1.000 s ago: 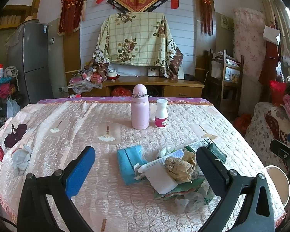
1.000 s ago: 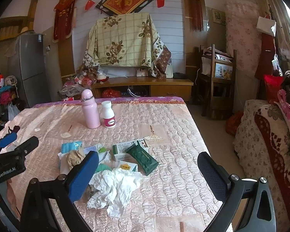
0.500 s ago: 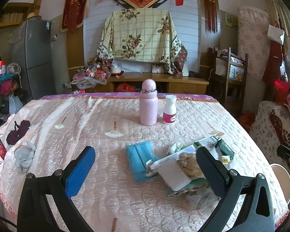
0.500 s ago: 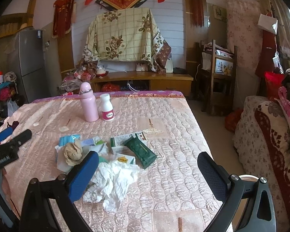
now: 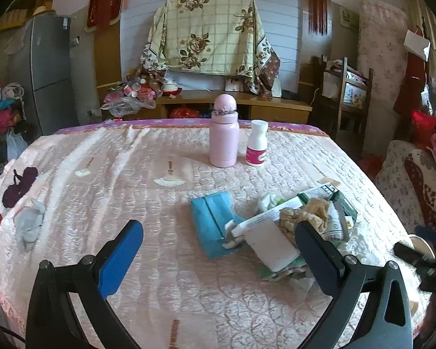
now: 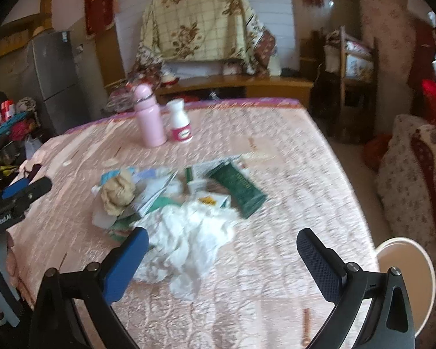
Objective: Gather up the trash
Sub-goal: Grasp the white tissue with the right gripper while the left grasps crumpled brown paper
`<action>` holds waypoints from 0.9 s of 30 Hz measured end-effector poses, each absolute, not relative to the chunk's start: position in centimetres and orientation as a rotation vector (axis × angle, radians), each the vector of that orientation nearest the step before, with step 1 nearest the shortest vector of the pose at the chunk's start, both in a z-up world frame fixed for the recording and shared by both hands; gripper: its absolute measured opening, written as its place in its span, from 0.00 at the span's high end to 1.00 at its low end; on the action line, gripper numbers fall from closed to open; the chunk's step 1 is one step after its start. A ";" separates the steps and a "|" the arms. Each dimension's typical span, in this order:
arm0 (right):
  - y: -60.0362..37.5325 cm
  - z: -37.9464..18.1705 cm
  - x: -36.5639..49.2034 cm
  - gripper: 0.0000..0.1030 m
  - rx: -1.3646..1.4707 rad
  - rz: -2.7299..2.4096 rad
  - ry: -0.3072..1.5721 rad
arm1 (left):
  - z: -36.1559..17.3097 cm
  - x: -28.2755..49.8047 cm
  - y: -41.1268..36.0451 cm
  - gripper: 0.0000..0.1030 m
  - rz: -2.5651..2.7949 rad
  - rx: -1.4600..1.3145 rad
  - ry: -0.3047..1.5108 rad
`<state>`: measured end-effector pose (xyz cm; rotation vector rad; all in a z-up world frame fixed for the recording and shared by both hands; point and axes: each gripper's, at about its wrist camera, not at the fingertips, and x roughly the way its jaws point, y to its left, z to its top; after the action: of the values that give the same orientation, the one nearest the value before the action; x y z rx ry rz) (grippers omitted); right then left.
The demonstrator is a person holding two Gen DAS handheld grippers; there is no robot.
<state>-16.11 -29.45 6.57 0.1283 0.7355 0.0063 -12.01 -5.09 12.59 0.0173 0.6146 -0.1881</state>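
White tissue: a crumpled wad of white tissue lies at the near edge of the trash pile, just ahead of the right gripper, closer to its blue left finger than to the black one.
Pile contents: a balled tan paper, a dark green packet, a blue pouch, a white tube and a white card, all heaped and overlapping on the quilted pink table cover.
Right gripper: jaws spread wide, nothing between them, held above the cover short of the tissue; this view is motion-blurred.
Left gripper: the left gripper is also spread wide and empty, with the blue pouch and tube ahead and its black finger overlapping the pile's edge in view.
Step in hand, as I judge it: first approach to a piece of trash, most likely the tissue.
Doing it well: shift the right gripper leftward to centre the wad between the fingers, come down low enough to bite its bulk, not a loose flap, then close fully since tissue compresses.
Not trash, probably: the pink bottle and the small white bottle stand upright together, well behind the pile.
Bin: a round white rim shows past the table's right edge; likely the drop point, though I cannot tell for sure.
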 end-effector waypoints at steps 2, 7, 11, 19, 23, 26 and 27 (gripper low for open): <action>-29.0 5.8 -15.6 0.00 0.140 0.041 0.751 | 12.6 -11.8 -5.8 0.00 -0.213 0.017 0.621; -27.9 3.5 -13.2 0.08 0.167 0.111 0.816 | 12.4 -10.6 -7.7 0.00 -0.301 0.026 0.676; -28.0 1.9 -11.7 0.37 0.200 0.143 0.861 | 12.2 -9.9 -9.2 0.00 -0.347 0.042 0.684; -30.1 1.6 -12.4 0.81 0.278 0.176 0.850 | 11.1 -8.0 -12.9 0.19 -0.462 0.131 0.729; -31.1 3.0 -13.6 0.82 0.275 0.170 0.811 | 9.8 -6.3 -14.1 0.55 -0.504 0.136 0.818; -31.8 4.1 -14.4 0.82 0.273 0.163 0.790 | 9.3 -6.0 -14.2 0.69 -0.504 0.146 0.839; -32.1 4.4 -14.6 0.82 0.272 0.163 0.785 | 9.6 -6.1 -14.2 0.75 -0.506 0.145 0.834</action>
<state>-14.57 -32.09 4.40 0.2717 0.7852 0.1628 -6.14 -14.21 9.57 0.1454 0.8343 -0.5055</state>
